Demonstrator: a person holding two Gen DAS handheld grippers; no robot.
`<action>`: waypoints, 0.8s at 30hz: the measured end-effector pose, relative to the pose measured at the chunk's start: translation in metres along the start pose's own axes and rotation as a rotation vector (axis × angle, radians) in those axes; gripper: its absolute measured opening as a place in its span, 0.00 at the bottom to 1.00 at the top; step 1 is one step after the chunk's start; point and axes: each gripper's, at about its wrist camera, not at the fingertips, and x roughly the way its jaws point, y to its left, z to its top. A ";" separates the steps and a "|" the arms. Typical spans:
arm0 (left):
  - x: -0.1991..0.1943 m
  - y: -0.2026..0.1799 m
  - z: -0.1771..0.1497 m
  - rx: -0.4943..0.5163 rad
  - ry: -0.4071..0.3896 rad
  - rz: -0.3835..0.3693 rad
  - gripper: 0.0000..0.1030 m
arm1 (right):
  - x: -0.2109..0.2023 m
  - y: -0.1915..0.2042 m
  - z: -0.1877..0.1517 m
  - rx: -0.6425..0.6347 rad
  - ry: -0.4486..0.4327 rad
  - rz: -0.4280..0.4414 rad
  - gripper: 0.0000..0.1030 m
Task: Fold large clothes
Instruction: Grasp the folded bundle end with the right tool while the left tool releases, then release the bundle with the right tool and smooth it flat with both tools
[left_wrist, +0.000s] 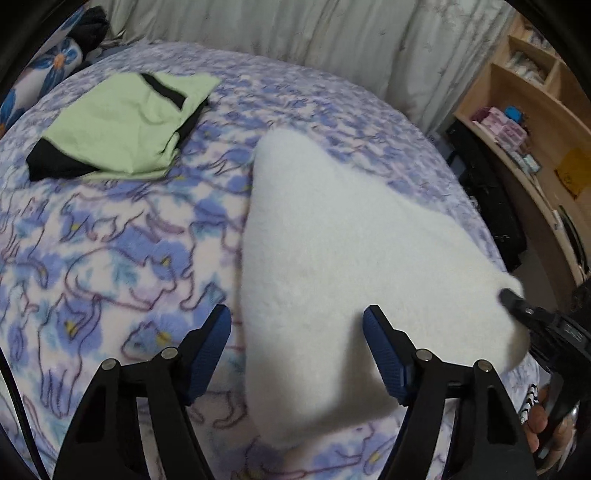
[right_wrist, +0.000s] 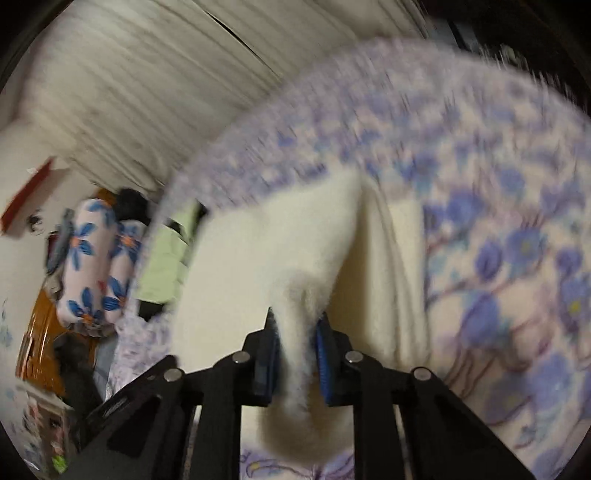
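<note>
Left claw (left_wrist: 297, 325): released, jaws spread wide; the near edge of the white fleece garment (left_wrist: 332, 236) lies between them, yet the blue pads (left_wrist: 384, 350) press on nothing; it hangs over the bed, pointing downward.
Right claw (right_wrist: 293, 332): clenched on a bunched fold of the white fleece garment (right_wrist: 295, 266); both pads squeeze the fluffy cloth; in the left wrist view its dark tip (left_wrist: 511, 297) bites the garment's right corner.
Garment: lies on the bed's flowered blanket (left_wrist: 110, 240), spread in a rough triangle; narrow end toward the curtain, broad end near the claws; the right corner is lifted in the grip.
Green shirt (left_wrist: 122, 129): folded, black trim showing; sits on the blanket well apart from the white piece, to the far left.
Pillow (right_wrist: 92, 266): blue flower print, at the head of the bed beyond the green shirt.
Surroundings: pale curtain (left_wrist: 295, 48) behind the bed; wooden shelf (left_wrist: 535, 122) at right, small boxes on it; right wrist view heavily blurred.
Person: fingers (left_wrist: 539, 421) visible at lower right, by the right claw's handle.
</note>
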 end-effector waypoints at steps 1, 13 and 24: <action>-0.001 -0.003 0.000 0.012 -0.007 -0.004 0.70 | -0.004 0.001 -0.003 -0.009 -0.021 -0.013 0.15; 0.031 -0.019 -0.027 0.111 0.044 0.017 0.71 | 0.034 -0.037 -0.047 0.001 0.041 -0.172 0.19; 0.045 0.006 0.026 -0.005 0.158 -0.126 0.77 | 0.065 -0.057 0.038 0.119 0.093 -0.115 0.47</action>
